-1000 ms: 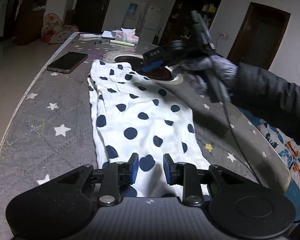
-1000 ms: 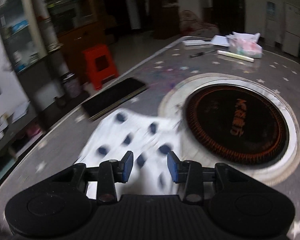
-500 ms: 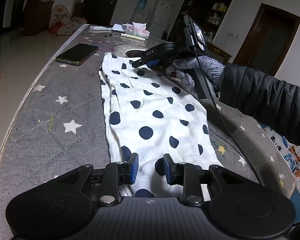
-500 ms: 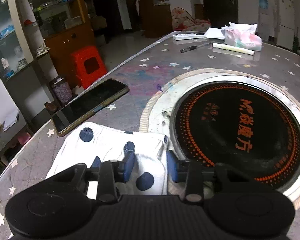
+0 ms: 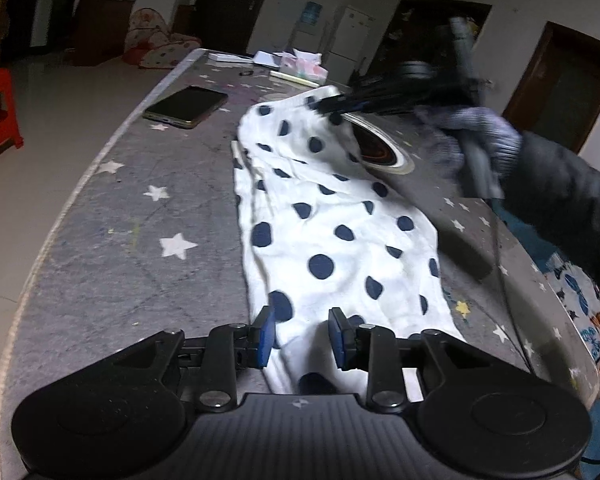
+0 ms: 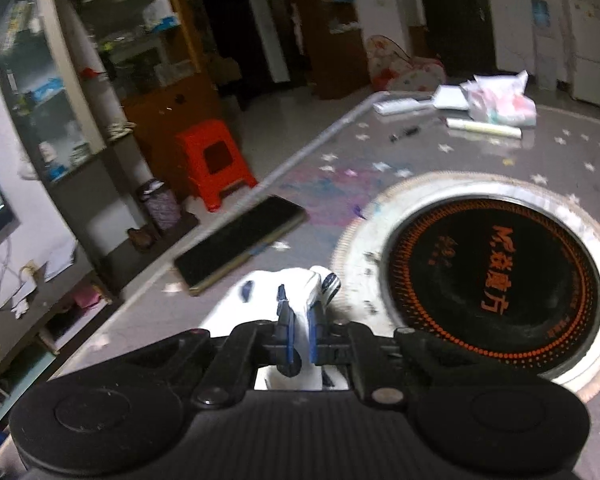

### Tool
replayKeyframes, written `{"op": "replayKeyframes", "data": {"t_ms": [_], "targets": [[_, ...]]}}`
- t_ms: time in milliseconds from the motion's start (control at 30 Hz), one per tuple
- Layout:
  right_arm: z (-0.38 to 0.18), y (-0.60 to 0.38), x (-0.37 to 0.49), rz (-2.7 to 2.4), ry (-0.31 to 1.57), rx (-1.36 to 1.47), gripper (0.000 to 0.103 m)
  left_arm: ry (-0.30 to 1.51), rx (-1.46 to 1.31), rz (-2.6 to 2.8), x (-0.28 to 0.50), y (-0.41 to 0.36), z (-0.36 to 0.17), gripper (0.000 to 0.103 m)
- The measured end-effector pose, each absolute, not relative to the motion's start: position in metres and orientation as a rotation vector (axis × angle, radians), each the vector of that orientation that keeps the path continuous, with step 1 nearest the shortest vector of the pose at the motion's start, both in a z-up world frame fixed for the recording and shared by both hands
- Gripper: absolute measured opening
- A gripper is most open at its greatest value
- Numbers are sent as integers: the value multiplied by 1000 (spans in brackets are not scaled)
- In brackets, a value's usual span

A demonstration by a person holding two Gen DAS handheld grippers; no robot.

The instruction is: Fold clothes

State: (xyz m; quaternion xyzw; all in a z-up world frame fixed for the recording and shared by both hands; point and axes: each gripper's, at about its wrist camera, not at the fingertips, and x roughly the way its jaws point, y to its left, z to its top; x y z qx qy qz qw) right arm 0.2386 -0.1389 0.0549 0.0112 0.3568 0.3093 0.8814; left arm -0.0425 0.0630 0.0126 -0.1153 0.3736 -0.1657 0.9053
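— What's nearest, on the left side?

— The left gripper [image 5: 302,332] sits low over the near end of the polka-dot garment [image 5: 336,236], its blue pads spread wide. The white cloth runs between them, but neither pad is pressed on it, so it has hold of nothing.

— And the garment itself?

— White with dark blue dots, lying lengthwise on the grey star-printed table [image 5: 112,248], rumpled along its left edge. Its far end is raised off the surface.

— Raised by what?

— The right gripper [image 6: 300,320]. From its own camera the pads are drawn nearly together with a bunch of the dotted fabric pinched between them, so it's clamped on the far corner. From the left camera that tool looks blurred, held in a grey knit glove [image 5: 472,128] with a dark jacket sleeve behind.

— What's around that far end?

— Just right of the lifted corner is the round black cooktop [image 6: 496,280] set in the table, with orange lettering and a pale ring round it. To the left lies a dark phone [image 5: 186,106], face up, near the table's edge and apart from the cloth.

— Further back?

— A pen [image 6: 406,133], a pale tube [image 6: 484,128] and a tissue pack [image 6: 500,100] at the far end of the table. Beyond the edge, a red plastic stool [image 6: 214,164] on the floor beside a glass-fronted cabinet [image 6: 100,64].
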Motion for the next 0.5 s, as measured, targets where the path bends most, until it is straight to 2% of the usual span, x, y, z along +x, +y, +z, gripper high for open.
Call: {"op": "replayKeyframes", "data": {"t_ms": [500], "targets": [[111, -167, 84, 915, 740, 63, 5, 741, -275, -230, -77, 84, 15, 34]]}}
